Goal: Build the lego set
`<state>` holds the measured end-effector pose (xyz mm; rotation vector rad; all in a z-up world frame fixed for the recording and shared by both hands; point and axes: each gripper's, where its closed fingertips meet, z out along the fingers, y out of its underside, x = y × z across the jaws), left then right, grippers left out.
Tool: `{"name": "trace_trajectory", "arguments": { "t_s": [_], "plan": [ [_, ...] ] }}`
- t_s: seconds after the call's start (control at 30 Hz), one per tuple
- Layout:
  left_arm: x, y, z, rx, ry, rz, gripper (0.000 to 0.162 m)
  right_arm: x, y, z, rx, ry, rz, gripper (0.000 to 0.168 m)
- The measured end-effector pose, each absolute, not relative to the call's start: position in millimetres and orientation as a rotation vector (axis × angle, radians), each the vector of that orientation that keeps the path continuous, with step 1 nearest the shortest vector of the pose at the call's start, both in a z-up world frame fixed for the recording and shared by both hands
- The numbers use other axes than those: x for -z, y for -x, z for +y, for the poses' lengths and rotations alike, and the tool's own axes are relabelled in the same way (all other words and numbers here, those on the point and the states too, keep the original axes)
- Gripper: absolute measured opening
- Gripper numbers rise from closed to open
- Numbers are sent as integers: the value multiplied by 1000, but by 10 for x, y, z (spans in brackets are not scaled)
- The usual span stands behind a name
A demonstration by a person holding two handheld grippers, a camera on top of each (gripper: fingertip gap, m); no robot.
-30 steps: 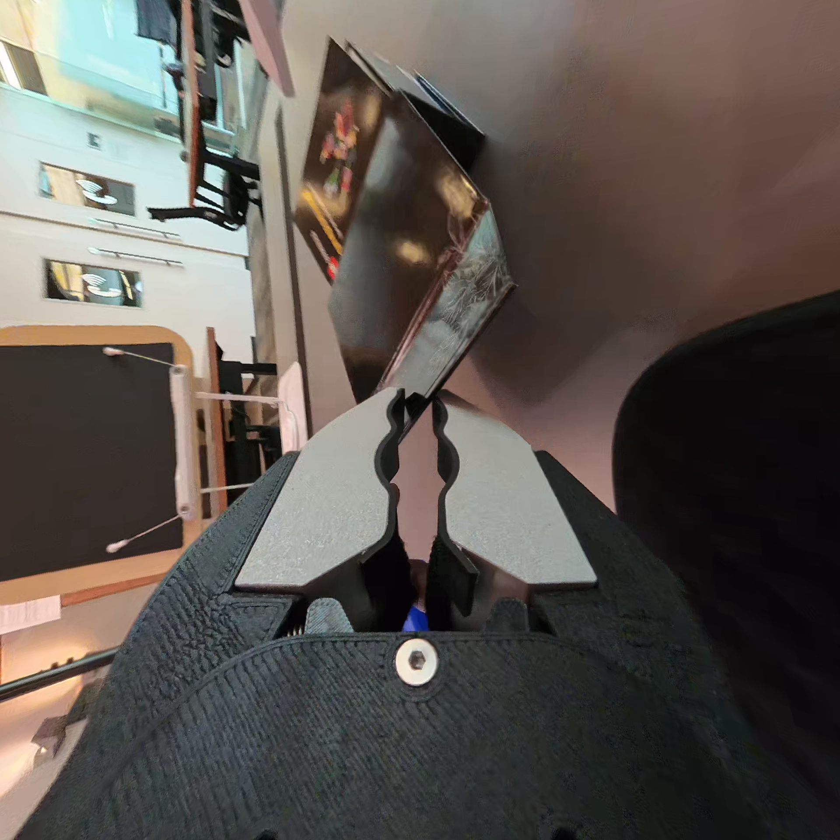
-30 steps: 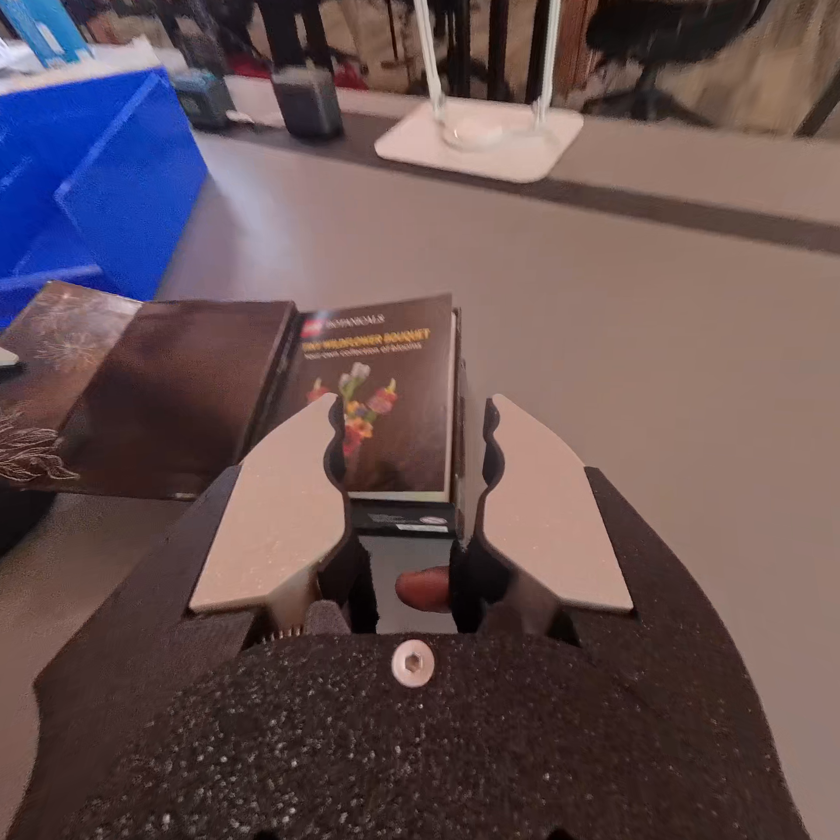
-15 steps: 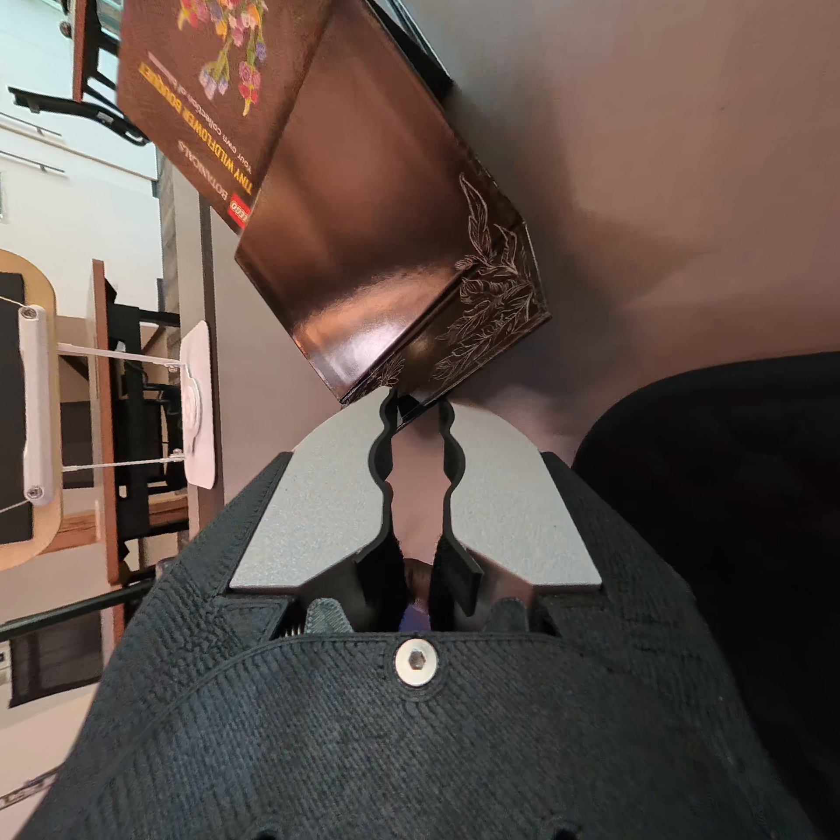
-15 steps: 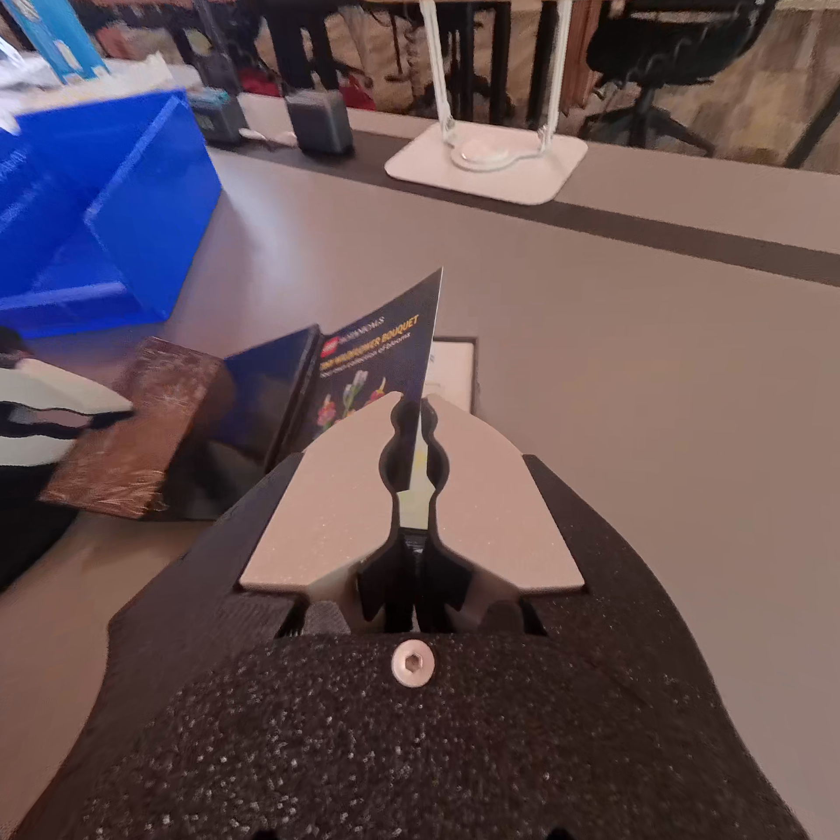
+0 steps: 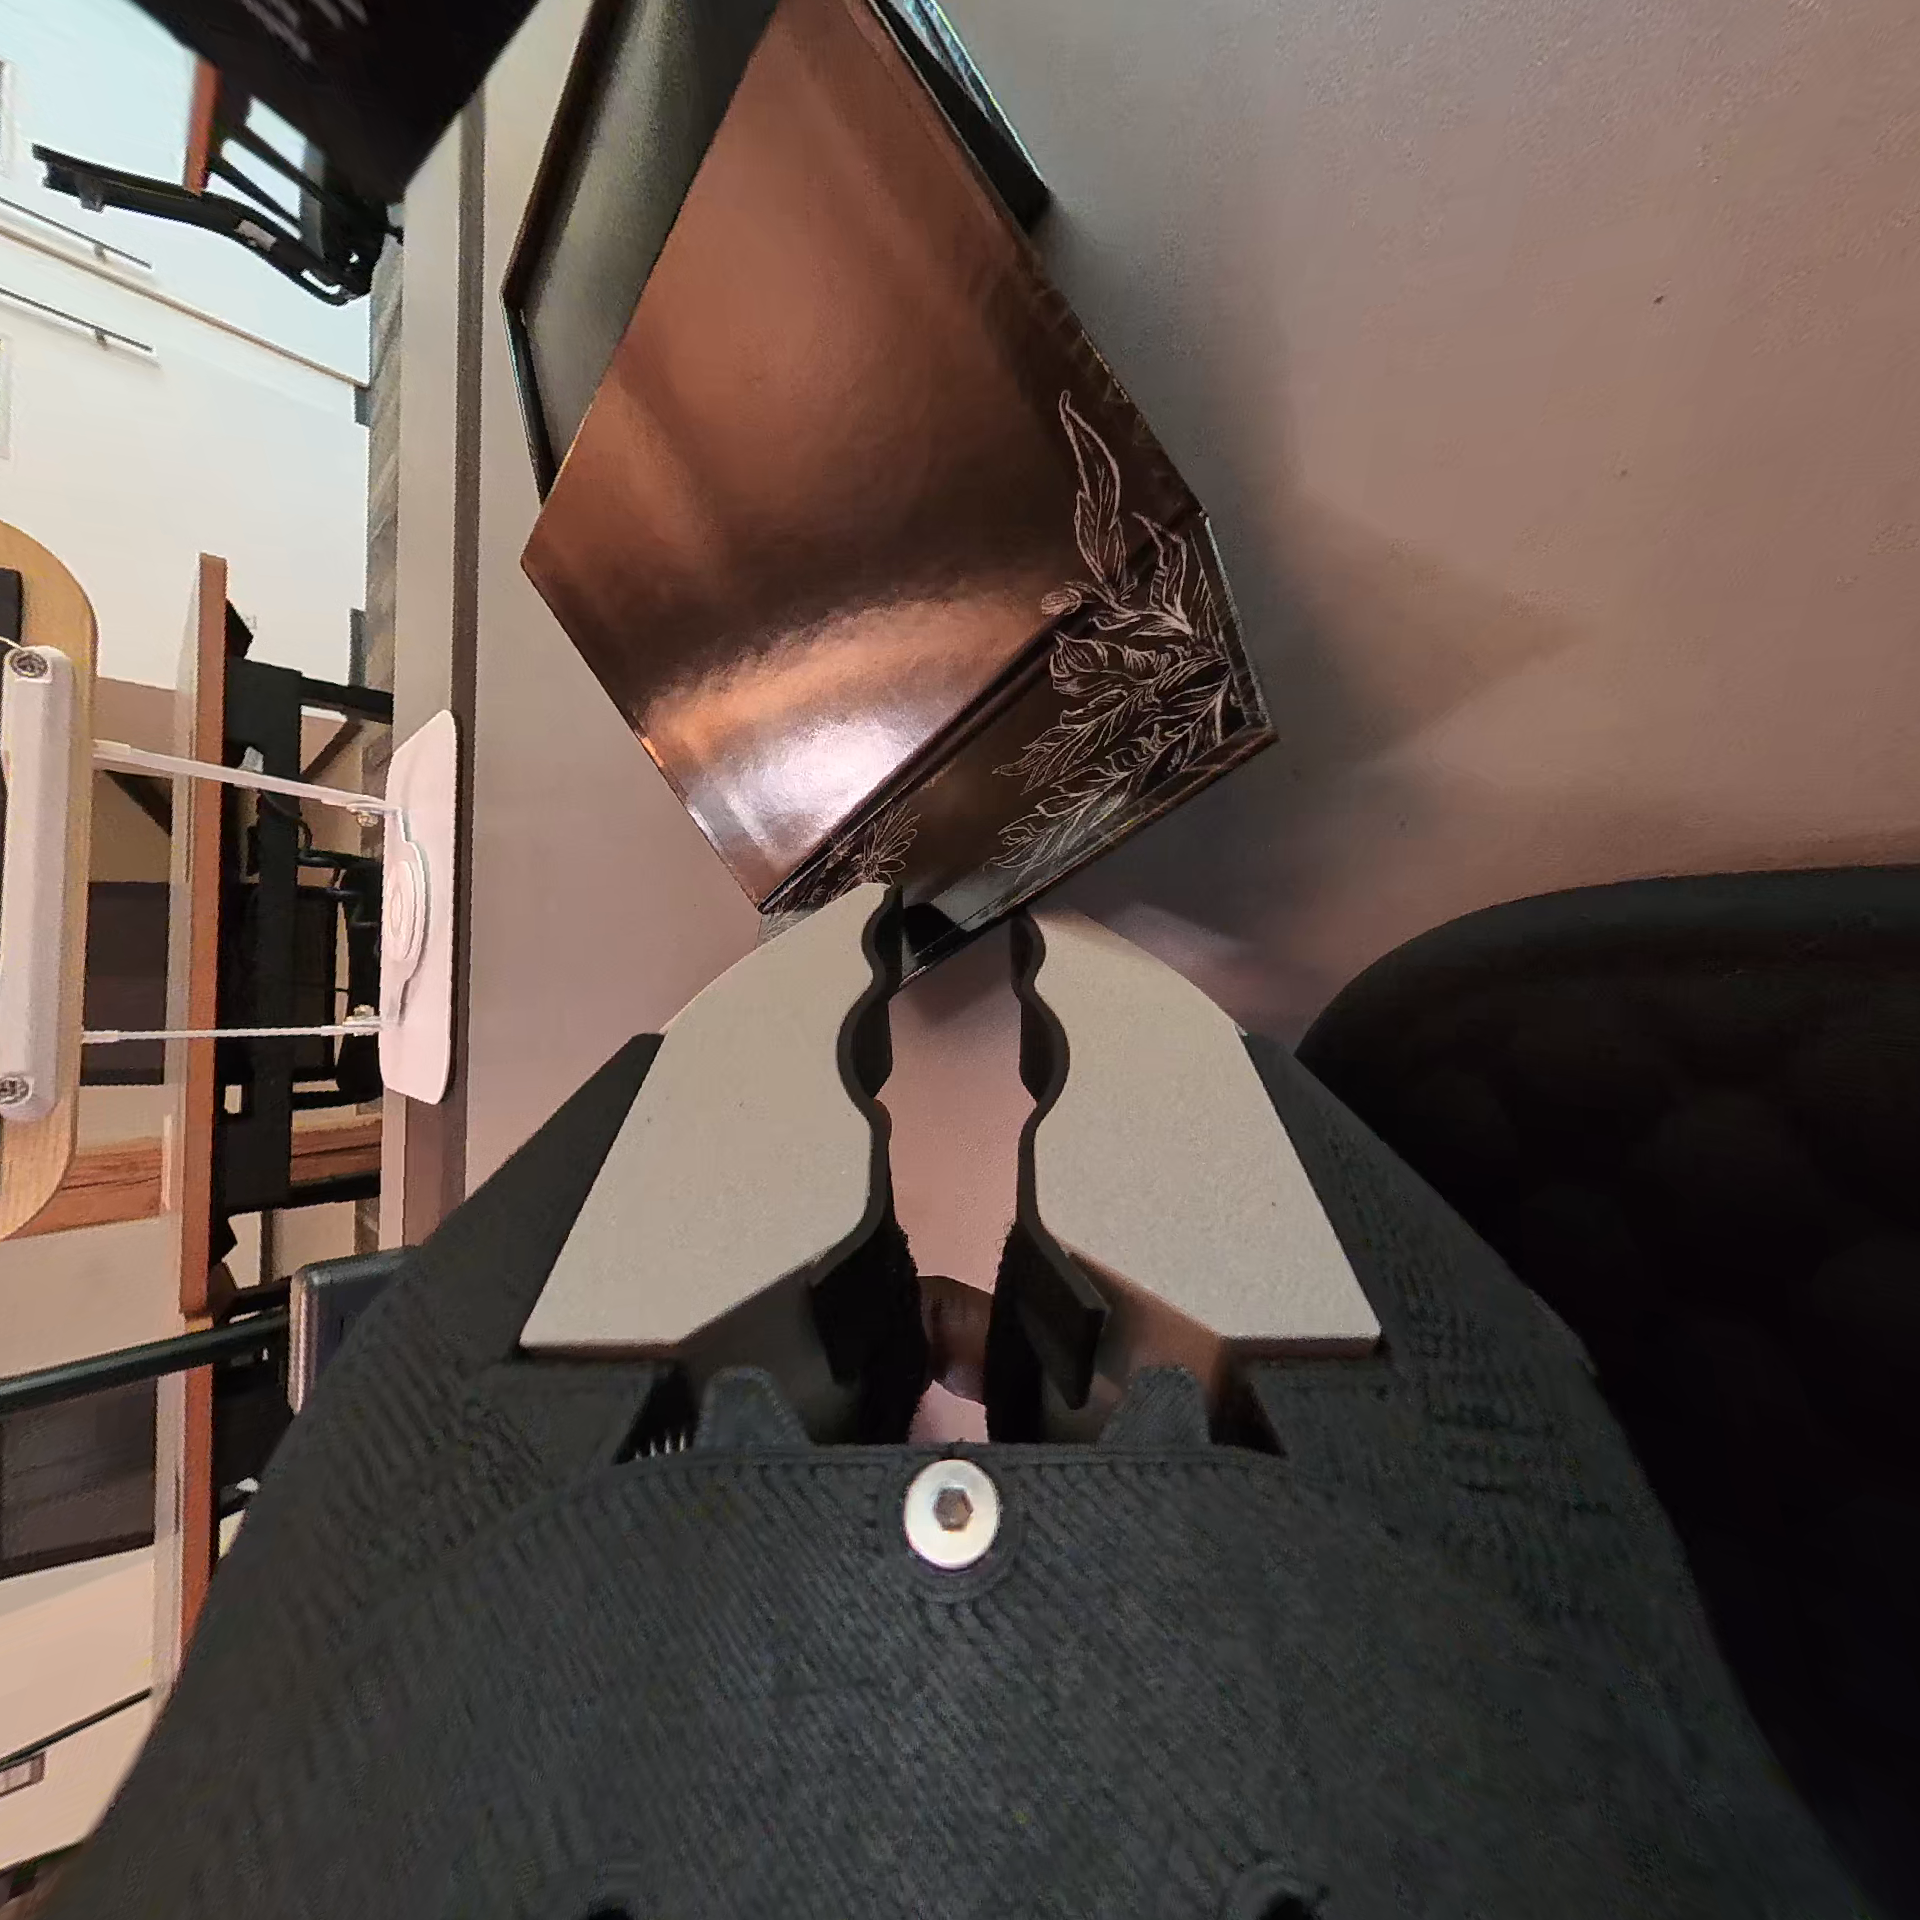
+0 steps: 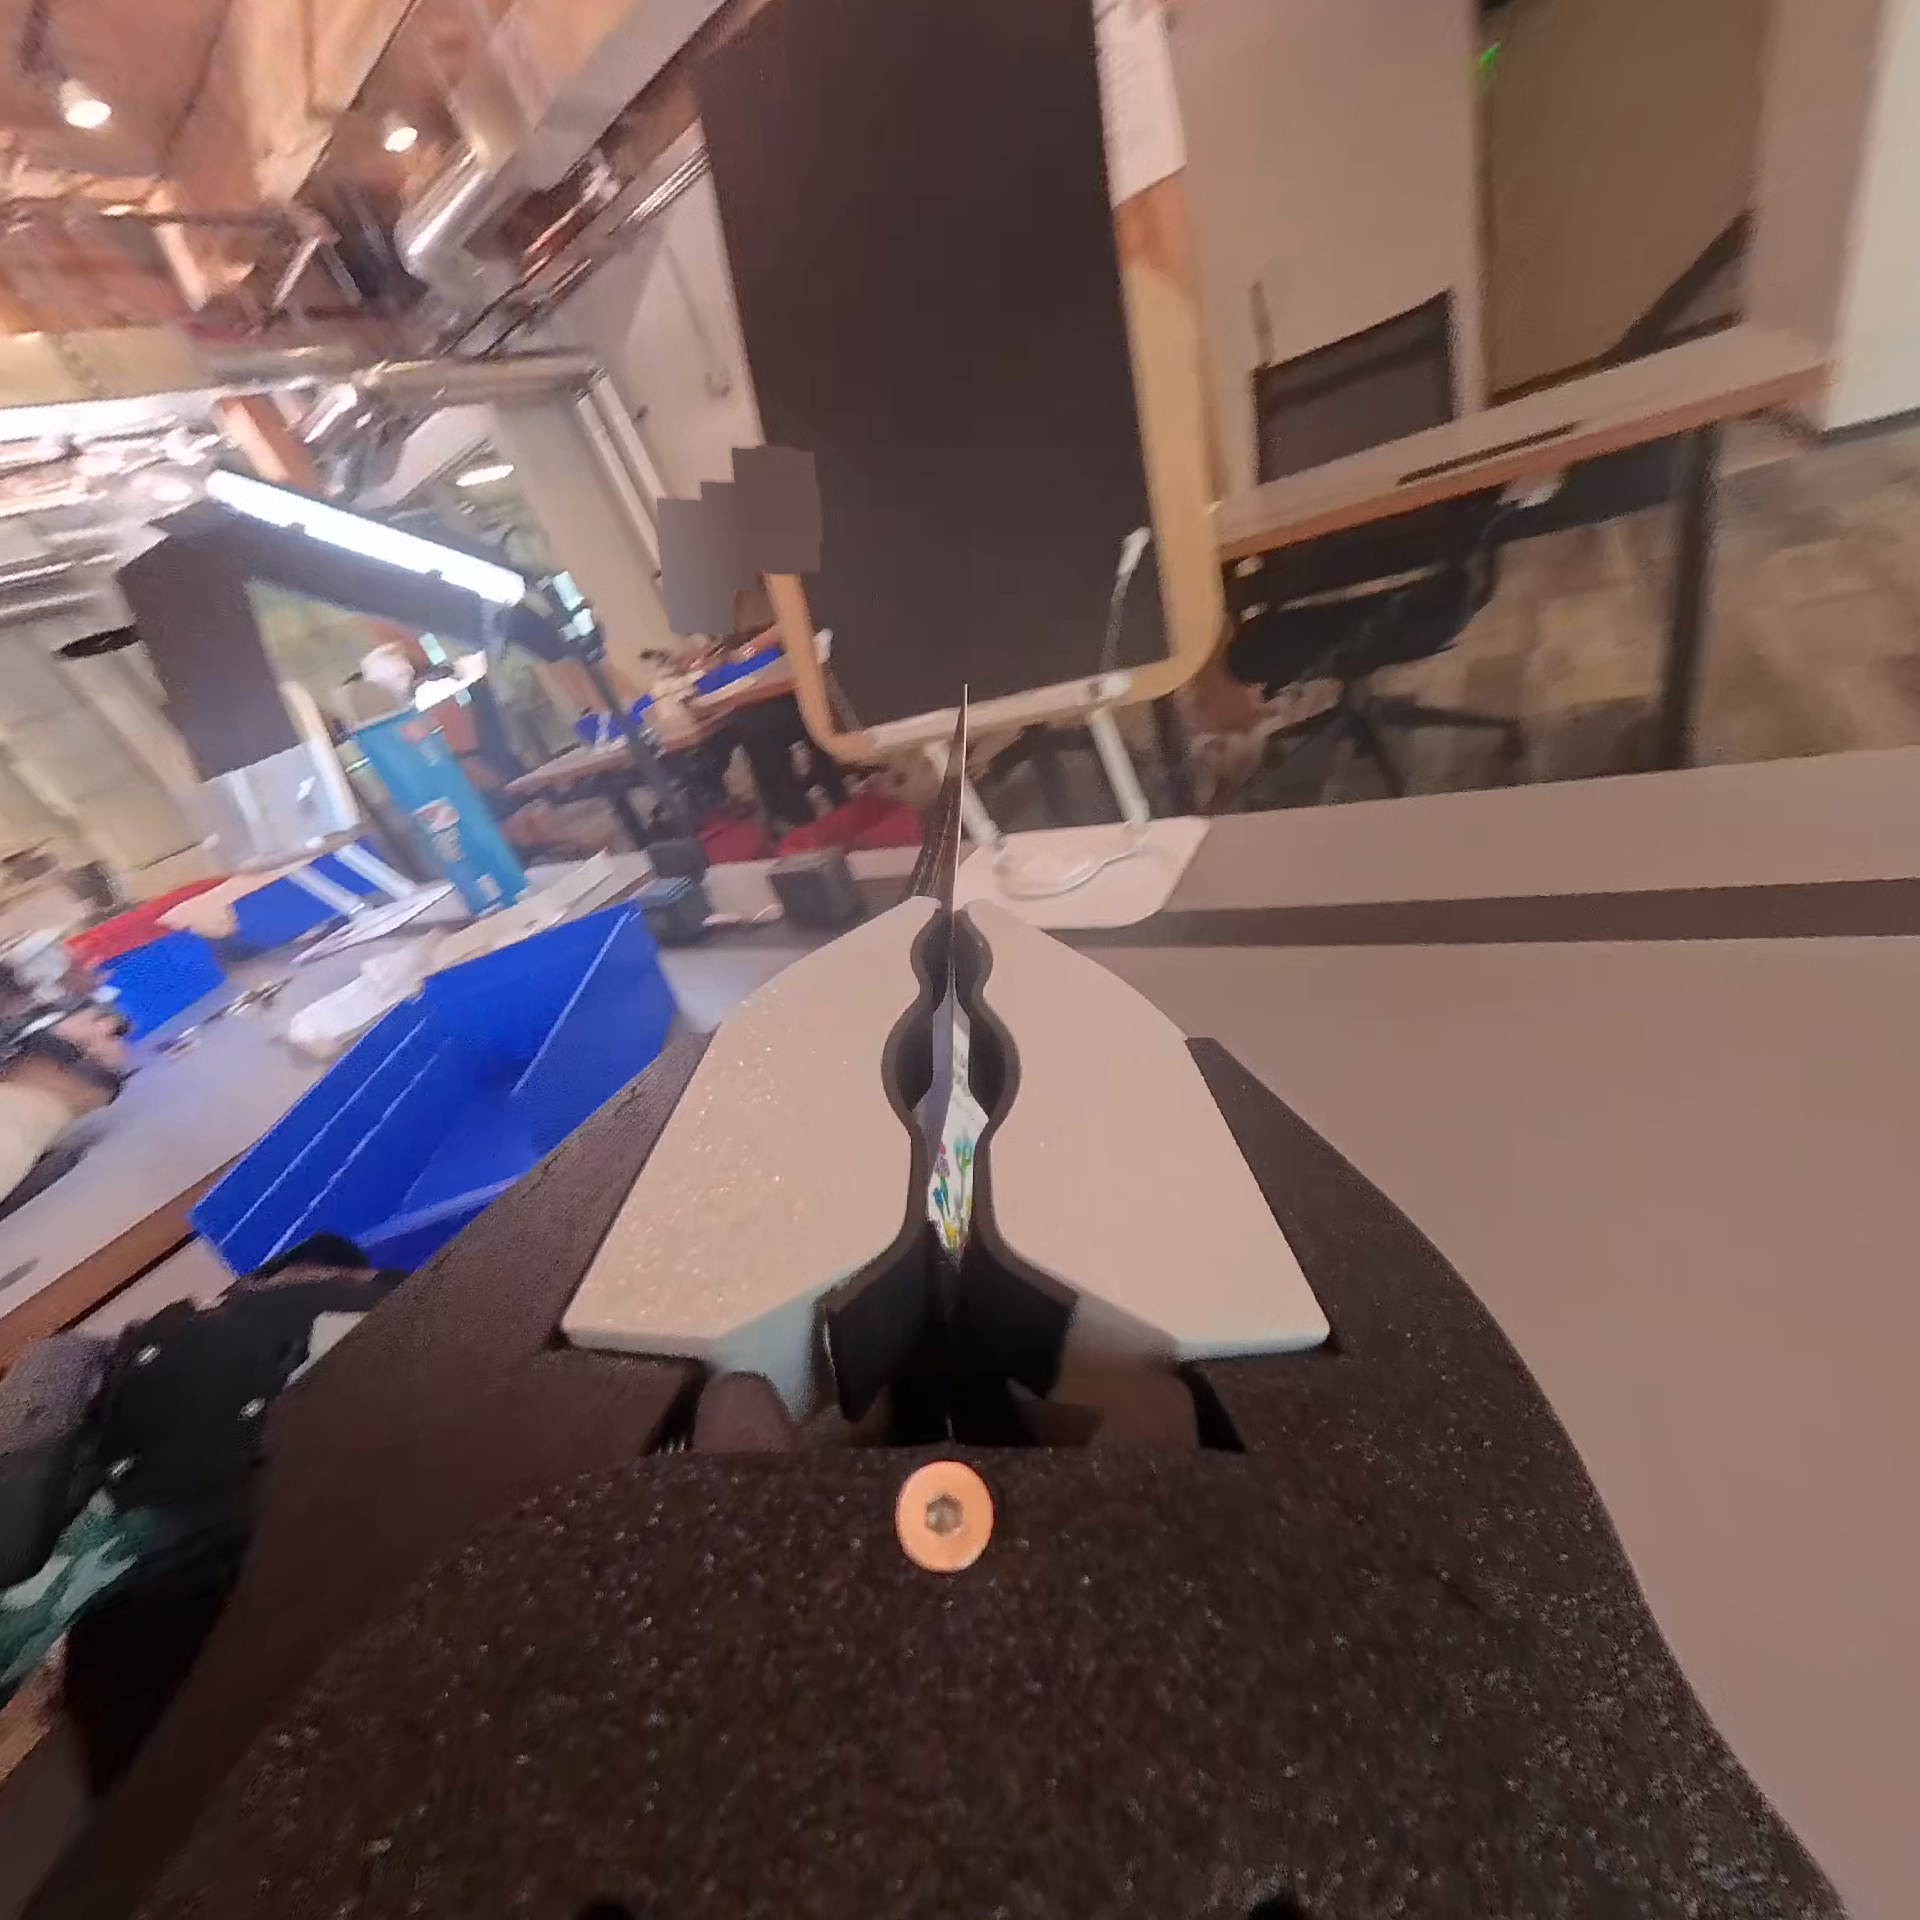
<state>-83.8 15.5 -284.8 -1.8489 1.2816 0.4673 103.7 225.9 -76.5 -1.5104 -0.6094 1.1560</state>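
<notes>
A glossy dark brown lego box point(image 5: 831, 468) with white flower line drawings lies open on the grey table point(image 5: 1455, 416). My left gripper point(image 5: 951, 925) is closed on the near corner of the box's flap, with a narrow gap left between the jaws. My right gripper point(image 6: 954, 914) is shut on the instruction booklet point(image 6: 951, 1132). It holds the booklet edge-on, up in the air above the table point(image 6: 1558, 1143). A dark sheet at the top left of the left wrist view point(image 5: 312, 83) is probably that booklet.
A blue bin point(image 6: 468, 1091) stands to the left on the table. A white stand base point(image 6: 1081, 862) sits at the far edge behind a dark stripe point(image 6: 1558, 914). A black rounded mass point(image 5: 1610, 1143) lies close to the left gripper. Dark cloth point(image 6: 156, 1455) shows at lower left. One gripper's finger ends stand about 35 cm off the other's.
My right gripper closed on the booklet and lifted it out of the box, and now points up and away from the table. My left gripper kept hold of the box flap.
</notes>
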Motion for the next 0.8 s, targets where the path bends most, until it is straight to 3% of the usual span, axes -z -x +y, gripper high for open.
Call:
{"name": "trace_trajectory", "arguments": {
  "t_s": [0.17, 0.4, 0.8],
  "plan": [
    [2882, 826, 145, -455, 1856, 1256, 21, 694, -1556, 2534, -984, 1520, -498, 1],
    [2894, 767, 197, -440, 1852, 1255, 21, 593, -1607, 2517, -1065, 1486, -472, 1],
    [2844, 744, 264, -444, 1814, 1250, 21, 878, -2326, 3015, -688, 1540, -330, 1]
  ]
}}
